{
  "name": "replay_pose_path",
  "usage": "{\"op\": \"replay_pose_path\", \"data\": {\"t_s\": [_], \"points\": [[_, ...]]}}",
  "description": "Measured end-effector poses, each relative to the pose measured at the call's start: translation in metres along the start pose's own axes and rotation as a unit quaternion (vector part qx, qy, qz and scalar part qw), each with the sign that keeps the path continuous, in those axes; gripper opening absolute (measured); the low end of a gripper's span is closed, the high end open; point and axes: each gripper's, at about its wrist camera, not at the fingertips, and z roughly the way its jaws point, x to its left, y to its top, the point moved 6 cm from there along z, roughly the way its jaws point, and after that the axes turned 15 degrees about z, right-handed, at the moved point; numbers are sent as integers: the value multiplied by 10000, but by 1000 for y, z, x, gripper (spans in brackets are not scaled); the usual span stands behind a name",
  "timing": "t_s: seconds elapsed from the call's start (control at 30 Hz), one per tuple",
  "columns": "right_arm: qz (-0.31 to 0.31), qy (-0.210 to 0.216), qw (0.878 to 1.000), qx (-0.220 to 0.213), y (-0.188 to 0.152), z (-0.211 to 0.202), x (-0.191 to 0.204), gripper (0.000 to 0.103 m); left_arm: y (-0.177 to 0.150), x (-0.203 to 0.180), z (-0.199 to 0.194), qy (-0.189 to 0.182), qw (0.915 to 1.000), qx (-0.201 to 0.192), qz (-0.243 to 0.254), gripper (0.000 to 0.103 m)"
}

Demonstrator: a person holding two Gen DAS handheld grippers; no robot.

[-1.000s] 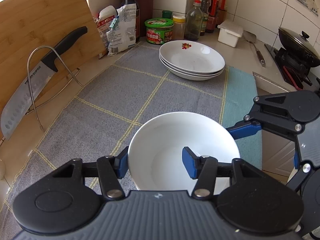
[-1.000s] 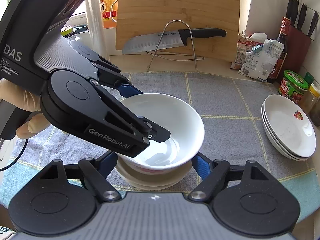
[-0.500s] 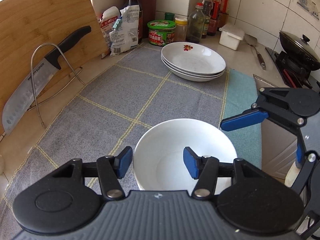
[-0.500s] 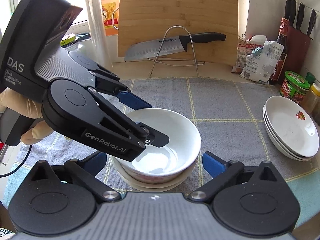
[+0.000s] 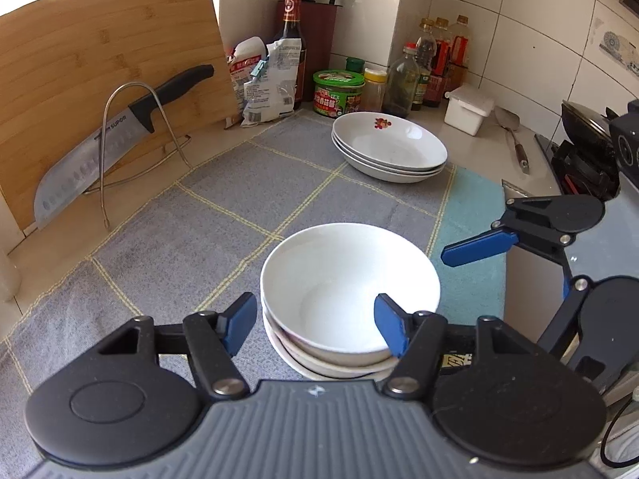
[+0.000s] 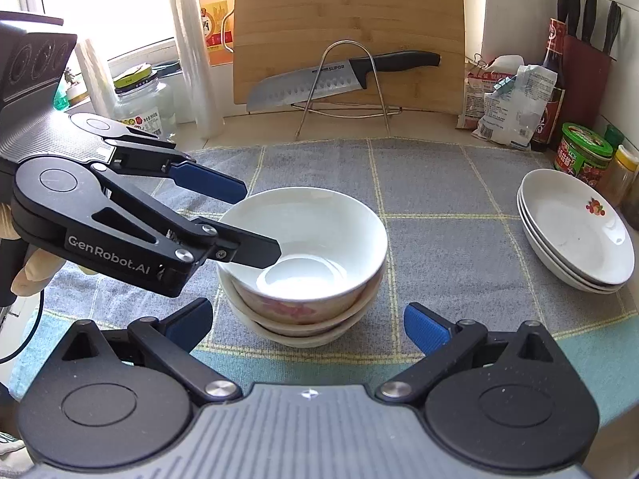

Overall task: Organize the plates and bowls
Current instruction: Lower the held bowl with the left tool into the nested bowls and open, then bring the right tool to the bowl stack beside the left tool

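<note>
A stack of white bowls [image 5: 347, 291] [image 6: 307, 255] stands on the grey checked mat. My left gripper [image 5: 315, 323] is open above and just behind the stack, one finger outside the rim and one over the inside; in the right wrist view [image 6: 255, 219] it hovers at the top bowl's left rim, apart from it. My right gripper [image 6: 307, 323] is open and empty in front of the stack; its blue finger [image 5: 479, 245] shows to the right of the bowls. A stack of white plates [image 5: 389, 147] [image 6: 575, 227] with a red flower mark sits further back.
A wooden cutting board [image 6: 347, 28] and a knife [image 6: 339, 76] on a wire rack lean at the back. Sauce bottles, a green-lidded jar [image 5: 338, 92], packets and a knife block crowd the corner. A stove with a wok [image 5: 587, 127] lies right. A teal cloth [image 5: 471, 239] borders the mat.
My left gripper has opened, let go of the top bowl and lifted back. The bowl now rests on the stack. My right gripper has drawn back a little and widened.
</note>
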Motion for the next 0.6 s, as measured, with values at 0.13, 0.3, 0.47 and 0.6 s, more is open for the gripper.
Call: {"op": "replay_pose_path", "data": {"t_s": [0.13,0.3,0.47,0.6], "points": [[10,1,10000,18,-1,0,0,103,-5,3,-1,2,9999,-18,-150,65],[26,-5,10000,26,-2,1,1,103,-5,3,-2,13,9999,-32,-114,65],[7,-38,10000,66,-3,4,1,103,-8,1,-2,-8,9997,-25,-224,66],[-26,-70,9999,94,-3,5,0,103,-9,2,-5,-18,9996,-65,-264,69]]}}
